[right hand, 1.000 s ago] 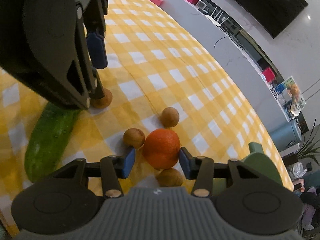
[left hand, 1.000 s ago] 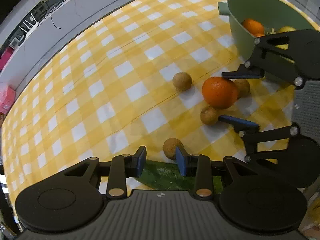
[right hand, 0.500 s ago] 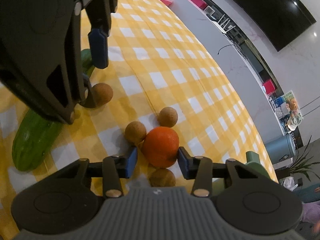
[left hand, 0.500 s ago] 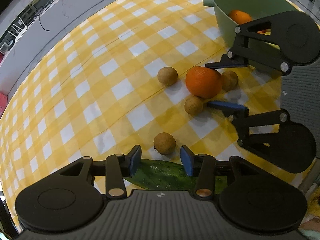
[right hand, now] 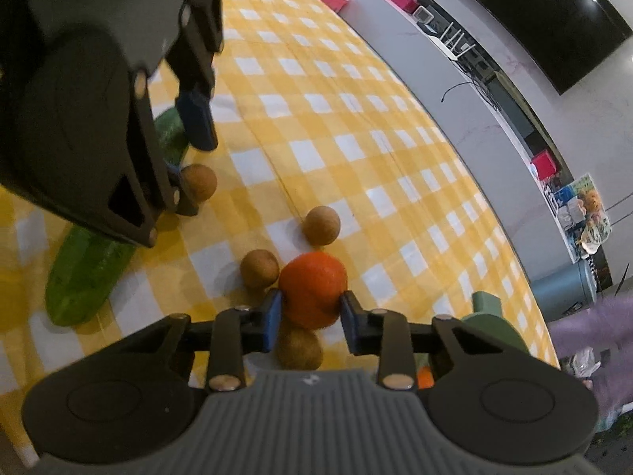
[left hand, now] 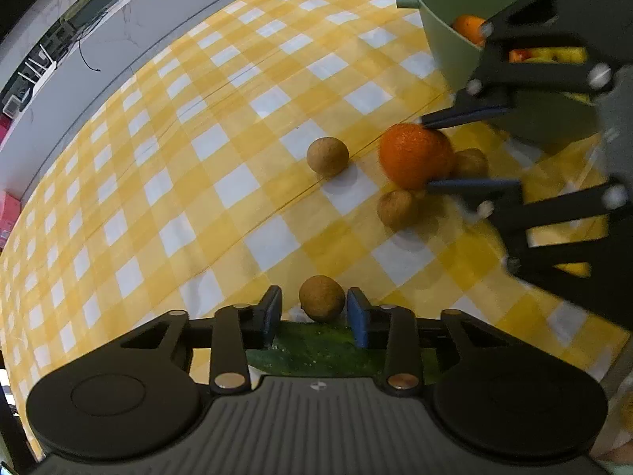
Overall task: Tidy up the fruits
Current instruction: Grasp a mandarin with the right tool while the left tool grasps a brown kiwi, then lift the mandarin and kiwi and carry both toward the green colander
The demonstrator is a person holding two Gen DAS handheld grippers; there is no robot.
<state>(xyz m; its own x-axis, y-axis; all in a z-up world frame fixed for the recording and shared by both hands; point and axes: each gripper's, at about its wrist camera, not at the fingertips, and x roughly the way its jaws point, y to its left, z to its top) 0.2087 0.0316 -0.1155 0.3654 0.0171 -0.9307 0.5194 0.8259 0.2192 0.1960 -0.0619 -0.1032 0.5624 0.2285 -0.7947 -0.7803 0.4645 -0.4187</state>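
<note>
Nearest to me, the left tongs [left hand: 314,310] stand released over the yellow checked bench [left hand: 221,182], with one small brown fruit [left hand: 321,297] between the two blue pads and a gap on each side, so nothing is gripped there; just behind the pads, at 6 o'clock of this fruit, lies the green cucumber [right hand: 85,273], partly hidden under the tool. A little farther, the right tongs [right hand: 310,312] have their pads against both flanks of the orange [right hand: 312,293], and I judge they are grasping it or very nearly, although I cannot tell whether it has left the cloth. Three more brown fruits crowd it: one touching it at 9 o'clock in the right wrist view [right hand: 259,268], one under the tool at 6 o'clock [right hand: 298,348], and one apart at 12 o'clock [right hand: 321,225]. To do this step well, the person should, in my opinion, squeeze firmly on the widest part of the orange and lift straight up, because a sideways pull would push the neighbours and make them roll. Farthest, at 2 o'clock in the left wrist view, the green bowl [left hand: 439,27] already holds an orange and some yellow fruit, so the release should be low over a free part of it.
</note>
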